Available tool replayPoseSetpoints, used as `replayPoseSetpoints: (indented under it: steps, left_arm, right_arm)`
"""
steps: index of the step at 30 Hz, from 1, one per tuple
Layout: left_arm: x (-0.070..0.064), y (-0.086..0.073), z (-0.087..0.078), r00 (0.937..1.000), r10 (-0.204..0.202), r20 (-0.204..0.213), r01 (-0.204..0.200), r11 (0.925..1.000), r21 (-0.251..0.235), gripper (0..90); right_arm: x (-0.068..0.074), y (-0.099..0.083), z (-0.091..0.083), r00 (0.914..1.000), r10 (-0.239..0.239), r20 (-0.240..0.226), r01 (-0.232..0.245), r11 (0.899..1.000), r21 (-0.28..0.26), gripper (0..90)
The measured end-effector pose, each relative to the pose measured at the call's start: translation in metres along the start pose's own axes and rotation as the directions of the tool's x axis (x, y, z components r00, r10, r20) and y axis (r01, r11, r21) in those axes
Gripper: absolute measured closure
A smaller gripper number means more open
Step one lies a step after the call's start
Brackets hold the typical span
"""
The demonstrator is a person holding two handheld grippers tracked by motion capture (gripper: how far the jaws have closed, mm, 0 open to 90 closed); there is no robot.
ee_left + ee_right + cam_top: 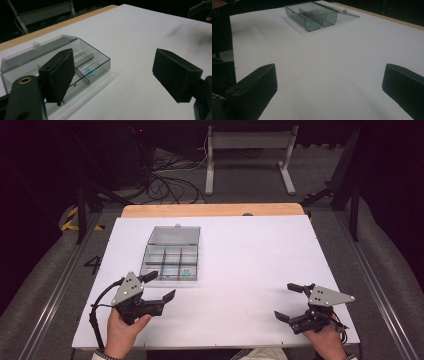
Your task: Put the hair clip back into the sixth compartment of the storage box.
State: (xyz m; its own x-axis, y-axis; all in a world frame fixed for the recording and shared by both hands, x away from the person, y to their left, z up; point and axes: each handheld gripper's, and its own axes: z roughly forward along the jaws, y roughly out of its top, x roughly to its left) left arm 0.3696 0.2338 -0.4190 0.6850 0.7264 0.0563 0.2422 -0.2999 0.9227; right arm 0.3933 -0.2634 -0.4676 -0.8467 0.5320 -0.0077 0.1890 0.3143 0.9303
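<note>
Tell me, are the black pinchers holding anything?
No. The left gripper and the right gripper are both open with nothing between their jaws. The clear box sits untouched on the table.

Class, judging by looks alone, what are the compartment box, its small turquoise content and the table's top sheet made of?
The grey-tinted compartment box looks like clear, glossy hard plastic: its dividers show through the walls. The small turquoise piece inside is probably plastic, but it is too small to tell. The white table sheet seems a matt board or paper with no glare, over a wooden tabletop edge.
</note>
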Motion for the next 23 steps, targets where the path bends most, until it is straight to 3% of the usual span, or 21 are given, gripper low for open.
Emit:
replayPoseSetpoints:
  steps: [10,14,18,23]
  left_arm:
    - [0.002,-0.026,-0.018,0.9996,-0.003,-0.027,0.002,0.9998,-0.018,13.3]
    - [0.005,-0.038,-0.023,0.9991,-0.041,0.002,0.041,0.9991,-0.011,11.2]
    - [0.008,-0.050,-0.025,0.9941,-0.099,0.045,0.101,0.9945,-0.030,9.7]
    - [0.012,-0.056,-0.029,0.9944,-0.103,0.024,0.103,0.9941,-0.033,9.6]
  right_arm:
    - [0.000,0.000,0.000,1.0000,-0.002,0.000,0.002,1.000,-0.001,0.8]
    - [0.000,0.000,0.000,1.0000,-0.003,-0.001,0.003,1.000,-0.002,0.8]
    - [0.001,0.000,0.000,1.0000,-0.001,0.000,0.001,1.000,-0.004,0.8]
    - [0.001,0.000,-0.001,1.0000,-0.003,-0.002,0.003,1.000,-0.007,0.8]
